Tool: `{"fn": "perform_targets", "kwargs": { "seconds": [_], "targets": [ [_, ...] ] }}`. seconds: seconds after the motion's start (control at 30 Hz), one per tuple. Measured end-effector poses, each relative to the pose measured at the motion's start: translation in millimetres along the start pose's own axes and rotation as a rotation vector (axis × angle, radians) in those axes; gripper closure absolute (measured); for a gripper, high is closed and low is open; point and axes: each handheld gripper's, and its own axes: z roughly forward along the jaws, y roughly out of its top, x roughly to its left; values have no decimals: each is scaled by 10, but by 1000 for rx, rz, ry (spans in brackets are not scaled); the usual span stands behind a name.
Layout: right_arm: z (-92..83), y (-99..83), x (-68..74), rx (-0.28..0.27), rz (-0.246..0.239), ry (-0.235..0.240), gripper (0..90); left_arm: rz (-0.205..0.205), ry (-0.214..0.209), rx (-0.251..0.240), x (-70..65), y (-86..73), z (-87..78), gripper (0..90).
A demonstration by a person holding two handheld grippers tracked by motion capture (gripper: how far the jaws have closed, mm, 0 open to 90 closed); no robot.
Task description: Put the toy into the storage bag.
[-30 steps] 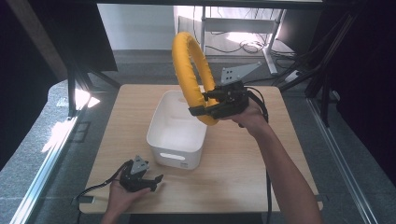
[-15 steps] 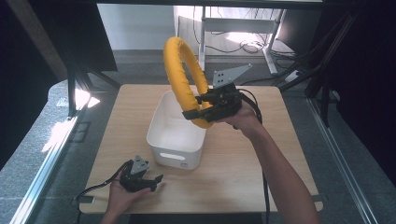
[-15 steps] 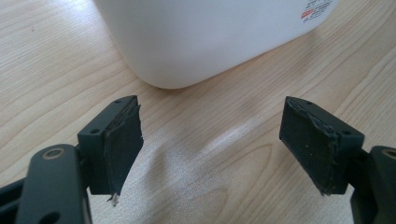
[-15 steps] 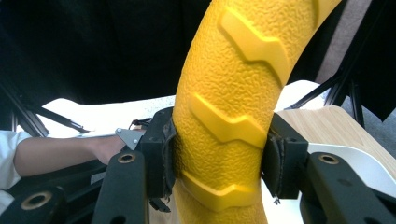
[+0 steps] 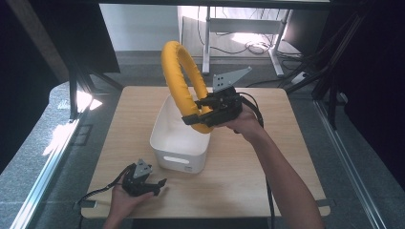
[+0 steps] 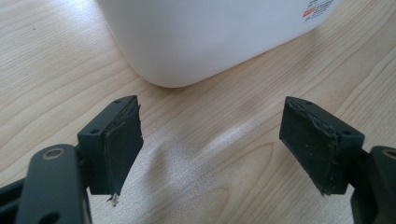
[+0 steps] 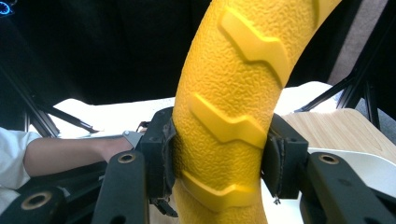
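Observation:
A large yellow ring (image 5: 180, 78) with a rough, ridged skin stands upright in the air over the white bin (image 5: 168, 143). My right gripper (image 5: 199, 117) is shut on its lower part; in the right gripper view both pads press the yellow ring (image 7: 233, 112) from either side. My left gripper (image 5: 155, 186) lies on the table near the front edge, just in front of the bin. In the left gripper view my left gripper (image 6: 217, 151) stands open with nothing but bare wood between the pads, and the bin's white wall (image 6: 205, 32) is just beyond.
The wooden table (image 5: 267, 171) has free room to the right of the bin and along the front. Dark frame posts and cables stand behind the table. A person's forearm (image 7: 70, 151) lies low at the left of the right gripper view.
The right gripper has carried the yellow ring a little to the left and tilted it, so the ring leans further over the bin. The left gripper has stayed put.

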Motion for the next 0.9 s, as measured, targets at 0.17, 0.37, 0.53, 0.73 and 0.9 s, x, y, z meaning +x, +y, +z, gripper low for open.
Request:
{"fn": "perform_targets", "kwargs": {
  "seconds": [0.17,0.37,0.53,0.73,0.9],
  "targets": [
    [35,10,7,2,-6,7,520,1,0,-1,-1,-2,5,213],
    [95,8,7,10,0,21,520,2,1,-1,0,-3,4,213],
    [136,18,10,13,-5,26,520,1,2,1,1,-3,2,213],
    [186,10,5,16,-4,39,520,3,1,2,1,-5,4,213],
    [210,9,1,21,-3,41,520,3,2,3,1,-5,2,213]
  ]
}}
